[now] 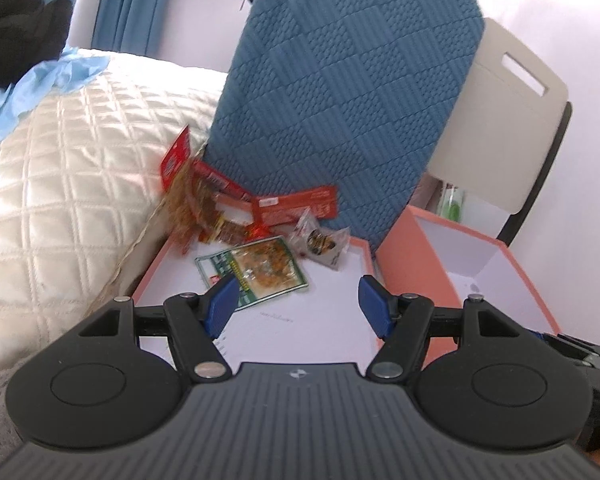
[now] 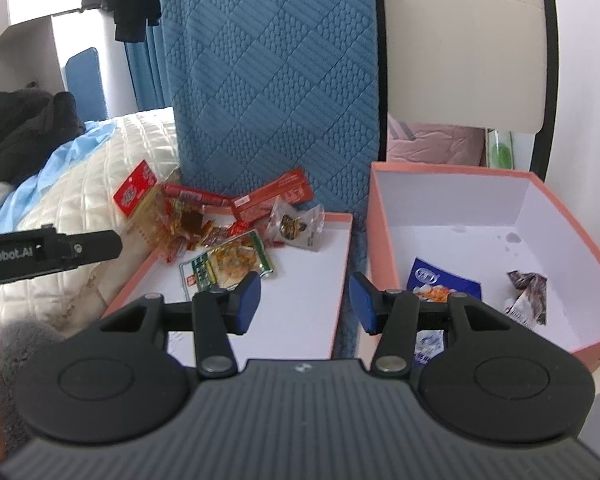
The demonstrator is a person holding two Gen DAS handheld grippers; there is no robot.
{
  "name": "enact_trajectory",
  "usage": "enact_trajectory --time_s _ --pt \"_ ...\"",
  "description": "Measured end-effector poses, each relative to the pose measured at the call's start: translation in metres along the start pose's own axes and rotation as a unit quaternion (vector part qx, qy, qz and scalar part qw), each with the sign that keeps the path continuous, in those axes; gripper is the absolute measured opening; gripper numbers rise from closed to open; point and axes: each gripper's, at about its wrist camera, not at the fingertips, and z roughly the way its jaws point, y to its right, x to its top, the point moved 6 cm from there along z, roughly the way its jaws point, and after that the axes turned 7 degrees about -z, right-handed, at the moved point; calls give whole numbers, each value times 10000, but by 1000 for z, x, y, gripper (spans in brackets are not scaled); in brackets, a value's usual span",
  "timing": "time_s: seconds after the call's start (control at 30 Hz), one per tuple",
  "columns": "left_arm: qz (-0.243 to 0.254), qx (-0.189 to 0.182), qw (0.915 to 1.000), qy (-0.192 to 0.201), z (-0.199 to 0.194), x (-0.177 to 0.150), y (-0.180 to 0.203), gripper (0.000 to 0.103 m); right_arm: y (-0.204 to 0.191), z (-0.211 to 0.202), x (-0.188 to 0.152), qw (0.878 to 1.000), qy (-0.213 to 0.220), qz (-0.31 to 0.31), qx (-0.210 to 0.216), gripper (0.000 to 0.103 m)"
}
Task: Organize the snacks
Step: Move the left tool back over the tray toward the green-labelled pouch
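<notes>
A pile of snack packets lies at the far end of a shallow pink-rimmed lid (image 1: 156, 258) (image 2: 342, 248): a green-edged packet (image 1: 256, 270) (image 2: 226, 264), red packets (image 1: 296, 204) (image 2: 274, 196) and a clear wrapped sweet (image 1: 320, 242) (image 2: 296, 226). A deep pink box (image 2: 560, 216) (image 1: 512, 268) to the right holds a blue packet (image 2: 440, 282) and a dark-and-white packet (image 2: 526, 296). My left gripper (image 1: 296, 302) is open and empty above the lid, near the green-edged packet. My right gripper (image 2: 304, 300) is open and empty over the gap between lid and box.
A blue quilted cushion (image 1: 340, 92) (image 2: 276, 80) stands upright behind the lid. A cream quilted bed (image 1: 68, 168) (image 2: 100, 176) borders the left, with blue cloth and dark clothing. A beige chair back (image 1: 504, 120) (image 2: 460, 48) stands behind the box. The left gripper's black body (image 2: 48, 252) shows at left.
</notes>
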Motion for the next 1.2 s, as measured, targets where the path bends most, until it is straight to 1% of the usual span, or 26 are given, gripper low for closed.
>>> enact_trajectory --time_s 0.1,0.27,0.5,0.57,0.7,0.77,0.83,0.9,1.03,1.2 --pt "-53 87 9999 -77 14 -3 -8 71 -4 7 -6 10000 -15 -62 -8 51" --pt "-86 295 9995 -95 45 -1 -17 71 -12 26 -18 10000 19 -49 61 51" --pt "-352 312 9987 -197 82 3 -26 71 -23 48 -11 9997 190 4 181 51" --pt "-443 340 9982 -219 92 5 -28 71 -23 55 -11 9997 164 13 189 51" --pt "-450 429 9978 -213 107 11 -29 71 -22 72 -9 9995 117 -26 285 51" --pt "-460 423 9977 -270 116 14 -30 71 -22 80 -8 9995 82 -83 297 51" --pt "-394 394 9977 -387 124 16 -31 71 -22 90 -6 9993 51 -94 371 51" --pt "-253 329 9973 -601 135 13 -29 71 -19 99 -4 9991 26 -106 402 51" --pt "-50 295 9966 -767 150 8 -23 71 -14 115 7 9993 37 -189 305 51" --pt "80 299 9948 -971 173 4 -20 71 0 139 18 9995 -9 -61 306 51"
